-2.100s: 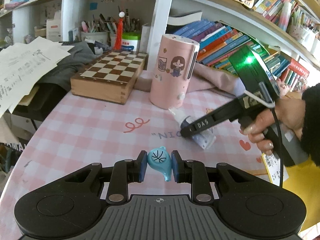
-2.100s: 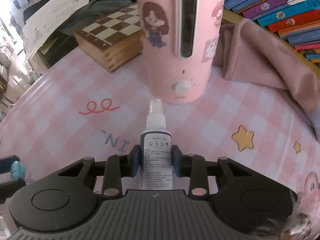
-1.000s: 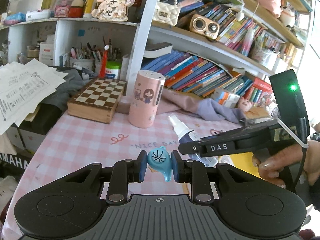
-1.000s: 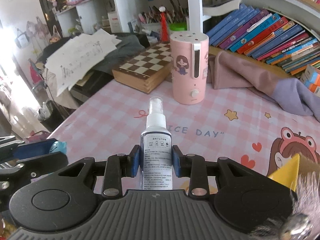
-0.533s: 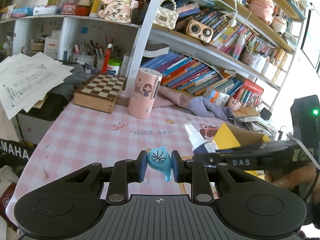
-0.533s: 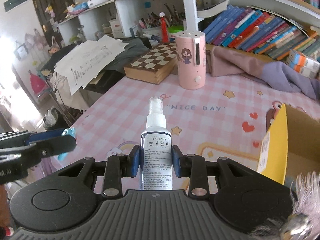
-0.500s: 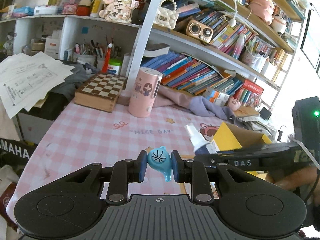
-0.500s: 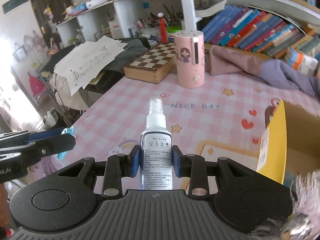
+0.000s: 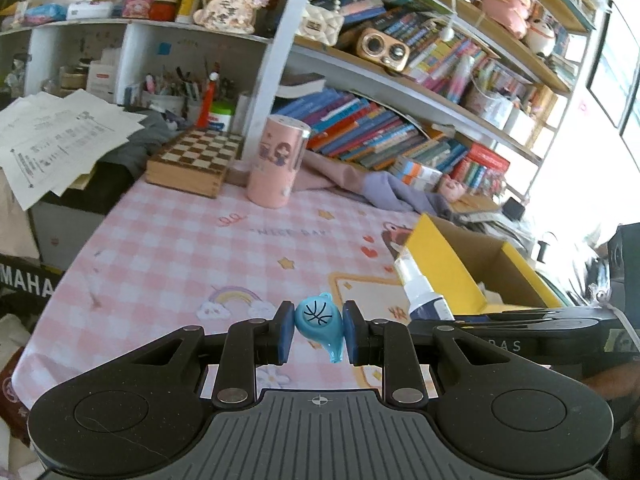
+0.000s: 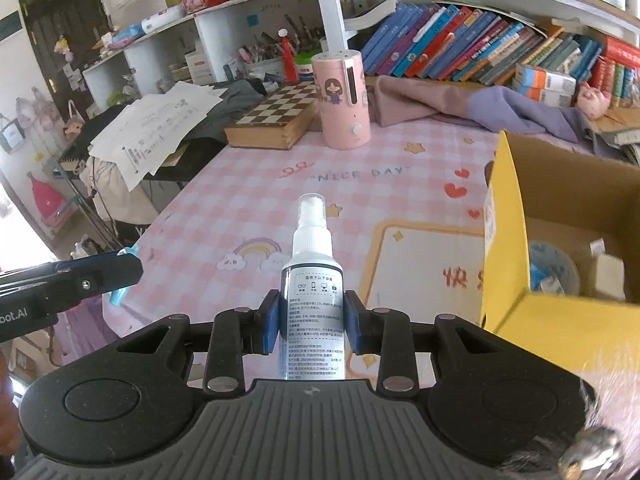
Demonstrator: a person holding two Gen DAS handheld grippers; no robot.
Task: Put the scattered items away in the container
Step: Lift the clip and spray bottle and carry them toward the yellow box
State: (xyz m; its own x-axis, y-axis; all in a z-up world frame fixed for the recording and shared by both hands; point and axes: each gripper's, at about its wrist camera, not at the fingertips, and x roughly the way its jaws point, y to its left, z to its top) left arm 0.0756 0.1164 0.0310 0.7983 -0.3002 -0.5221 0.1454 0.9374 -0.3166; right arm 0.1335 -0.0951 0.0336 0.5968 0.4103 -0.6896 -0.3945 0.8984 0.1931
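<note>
Two grippers: both loaded, held above the pink checked counter (image 10: 224, 216).
Left gripper (image 9: 318, 330): fingers clamped on a small blue whistle (image 9: 320, 320) with a basketball mark.
Right gripper (image 10: 312, 320): fingers closed tight on the white spray bottle (image 10: 312, 272), nozzle toward 12 o'clock.
Container: yellow cardboard box (image 10: 504, 240) at 3 o'clock of the bottle, open, a few items already inside.
Pink humidifier (image 10: 344, 100): upright at 12 o'clock, beside the chessboard box (image 10: 276, 116).

A cardboard box (image 10: 504, 216) stands on the desk (image 10: 240, 216) at its right side. At the desk's far edge a chessboard (image 10: 276, 120) lies left of an upright canister (image 10: 344, 104), with cloth (image 10: 460, 108) to the right and bookshelves (image 10: 460, 44) behind. Papers (image 10: 156, 128) lie off the desk's left.
</note>
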